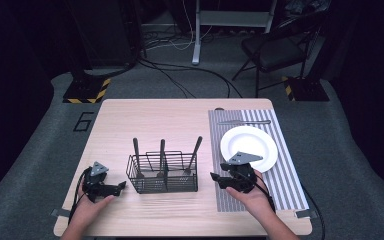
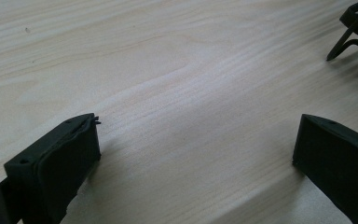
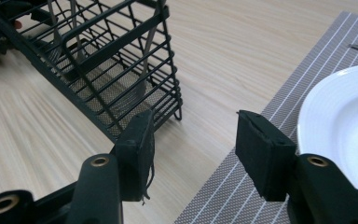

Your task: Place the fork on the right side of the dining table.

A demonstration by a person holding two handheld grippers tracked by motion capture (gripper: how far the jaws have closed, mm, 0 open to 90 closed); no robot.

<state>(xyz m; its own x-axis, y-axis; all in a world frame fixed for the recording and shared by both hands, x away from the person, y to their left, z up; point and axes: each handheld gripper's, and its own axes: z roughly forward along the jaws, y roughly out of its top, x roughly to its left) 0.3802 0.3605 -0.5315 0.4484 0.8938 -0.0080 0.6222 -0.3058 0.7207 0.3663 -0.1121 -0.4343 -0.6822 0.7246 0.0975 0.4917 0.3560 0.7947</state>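
Wire caddy [image 1: 162,173], black, standing mid-table between the two hands, just in front of both grippers' tips. Nearest the bottom edge: forearms and hands entering, left hand [image 1: 91,202] and right hand [image 1: 252,197], each wrapped around a gripper. Left gripper [image 1: 111,188] low over bare wood [image 2: 177,93], jaws spread wide, nothing between them; a foot of the caddy [image 2: 342,46] at the far corner of its own view. Right gripper [image 1: 219,179] at the near-left edge of the striped placemat [image 1: 290,180], jaws also apart and empty, pointed toward the caddy's corner [image 3: 168,93]. Inside the caddy, split into compartments: three dark-handled utensils [image 1: 162,150] standing upright, handles rising above the rim, one slightly tilted at the right; which kind, impossible to tell. Beyond the right gripper, white plate [image 1: 249,148] on the placemat, nothing on it. Farther still, a slim metal utensil [image 1: 244,122] lying across the mat's far end. Past the table, cables and a folding chair [image 1: 275,50] on grey floor.
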